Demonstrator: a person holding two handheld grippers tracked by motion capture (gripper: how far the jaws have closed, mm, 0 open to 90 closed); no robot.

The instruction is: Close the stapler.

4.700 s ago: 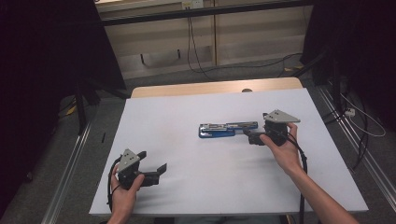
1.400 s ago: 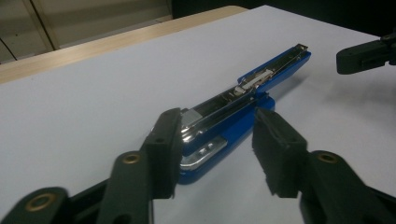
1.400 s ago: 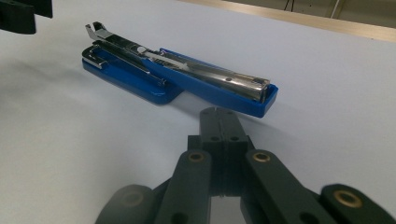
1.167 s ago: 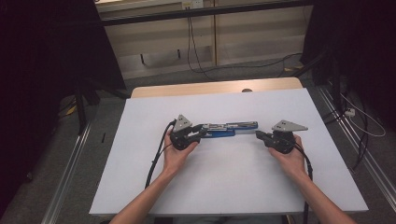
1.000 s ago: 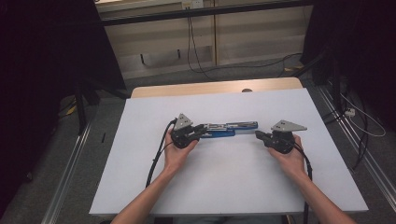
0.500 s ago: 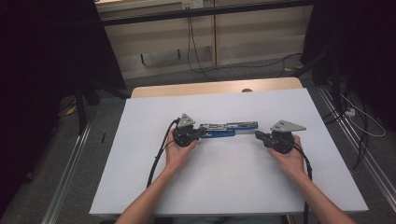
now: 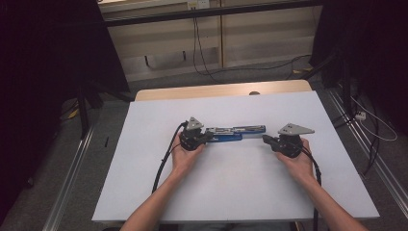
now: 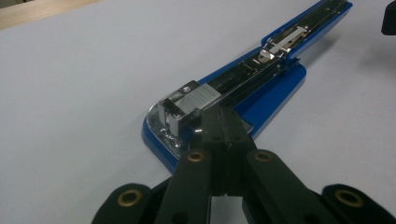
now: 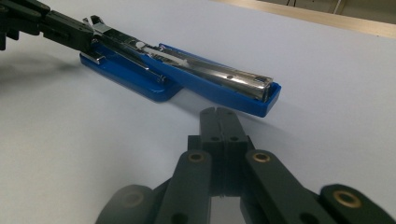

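A white table (image 7: 144, 192) is carrying everything, its near edge running along the bottom and a strip of bare wood showing along its far edge. Wide open white surface is lying to the left of the left gripper (image 7: 204, 138), out to the table's left edge, and the whole near half is sitting free apart from the person's two forearms.

The left gripper, jaws clenched together with nothing between them, is resting its tips on the left end of the blue stapler (image 7: 233, 133), against the metal magazine end (image 8: 189, 102). The stapler is lying opened out flat near the table's middle, its long axis running left to right.

The right gripper (image 7: 267, 140), also clenched on nothing, is sitting just beside the stapler's right end (image 9: 268, 100), not touching it, with open table stretching to the right edge.

Beyond the table, cables are trailing across a grey floor before a pale wall.
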